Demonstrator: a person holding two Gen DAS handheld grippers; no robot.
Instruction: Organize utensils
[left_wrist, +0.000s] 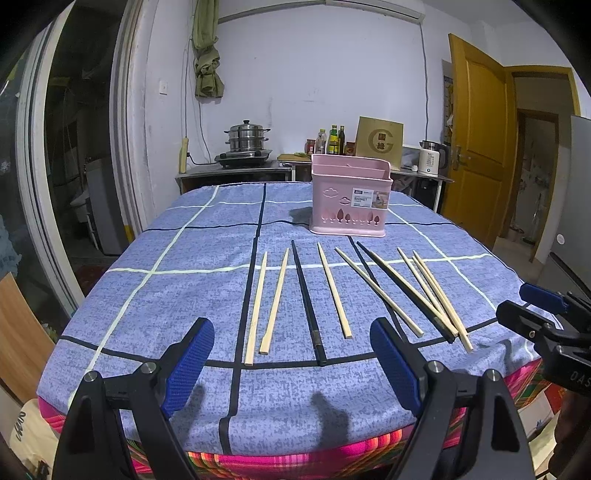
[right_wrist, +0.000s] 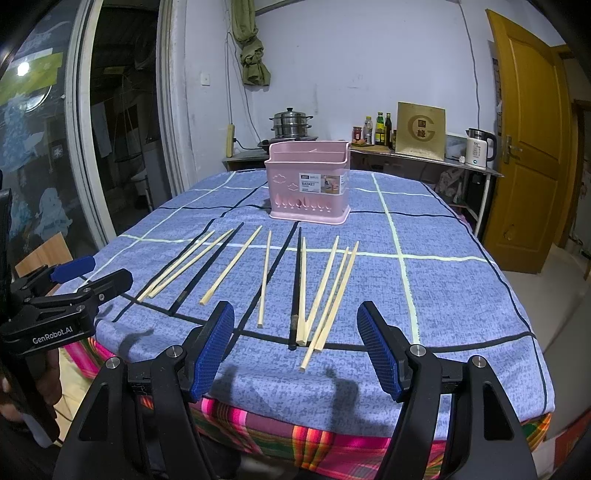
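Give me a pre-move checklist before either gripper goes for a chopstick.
1. Left gripper open and holding nothing: ok.
2. Right gripper open and holding nothing: ok.
3. Pink utensil basket upright behind the chopsticks: ok.
4. Basket compartments free of contents: cannot tell.
5. Left black chopstick lying apart from its neighbours, easy to pick singly: ok.
6. Rightmost wooden chopsticks separated: not ok, they cross and overlap.

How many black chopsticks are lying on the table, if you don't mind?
2. One black chopstick lies third from the left; the other lies among the overlapping pale ones on the right. None seems hidden.
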